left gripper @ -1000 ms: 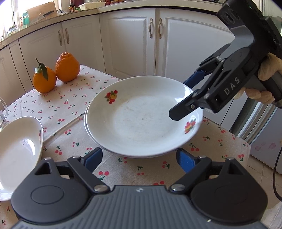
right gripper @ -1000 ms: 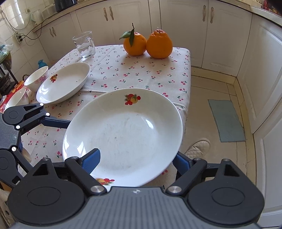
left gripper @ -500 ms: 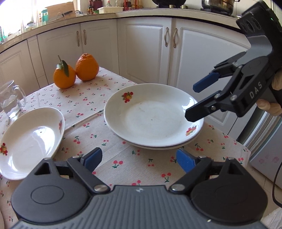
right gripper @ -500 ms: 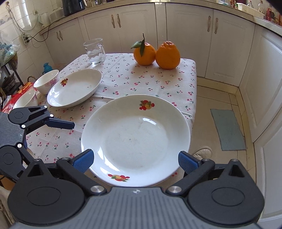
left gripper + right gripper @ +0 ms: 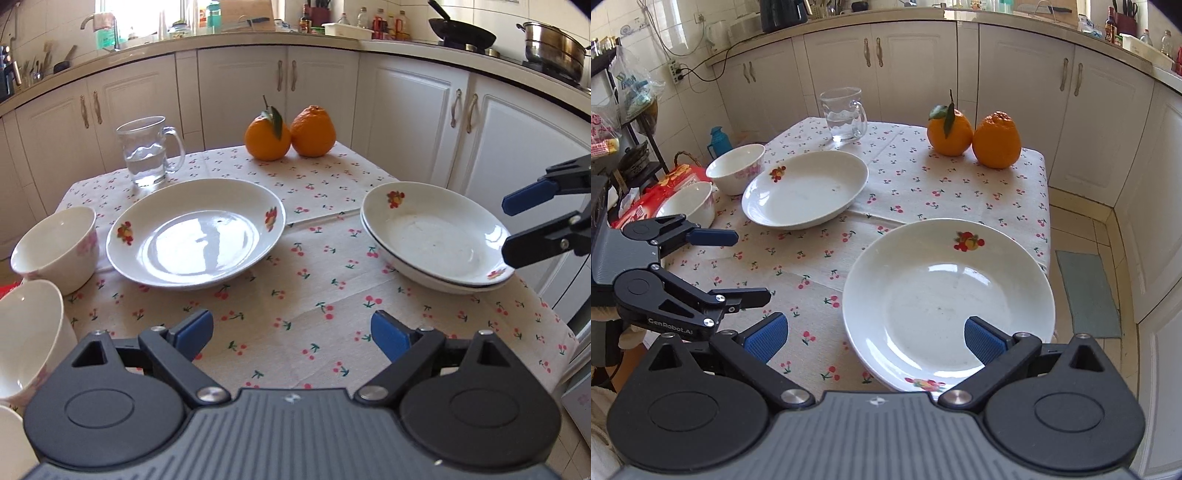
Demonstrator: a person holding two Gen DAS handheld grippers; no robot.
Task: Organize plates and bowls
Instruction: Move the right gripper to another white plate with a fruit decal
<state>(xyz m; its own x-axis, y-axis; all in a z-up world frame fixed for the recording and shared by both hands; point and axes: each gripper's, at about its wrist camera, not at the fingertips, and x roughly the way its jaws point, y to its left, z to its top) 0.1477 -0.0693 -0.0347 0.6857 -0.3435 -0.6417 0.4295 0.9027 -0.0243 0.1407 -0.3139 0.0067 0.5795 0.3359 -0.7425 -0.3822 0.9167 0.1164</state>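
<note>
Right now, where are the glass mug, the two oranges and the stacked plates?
glass mug (image 5: 146,155): left wrist view, on its water-filled body.
two oranges (image 5: 995,142): right wrist view, on the right fruit's skin.
stacked plates (image 5: 432,236): left wrist view, on the top plate's well.

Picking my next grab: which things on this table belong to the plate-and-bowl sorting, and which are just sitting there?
Job: stacked plates, single plate, two bowls.

Lying about: two oranges, glass mug holding water.

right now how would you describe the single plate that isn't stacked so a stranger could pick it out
Start at the table with the cherry-print cloth and find the glass mug of water at its far side. The single plate lies just in front of that mug, beside a white bowl. Unlike the stacked plates at the other edge, nothing lies under it.
</note>
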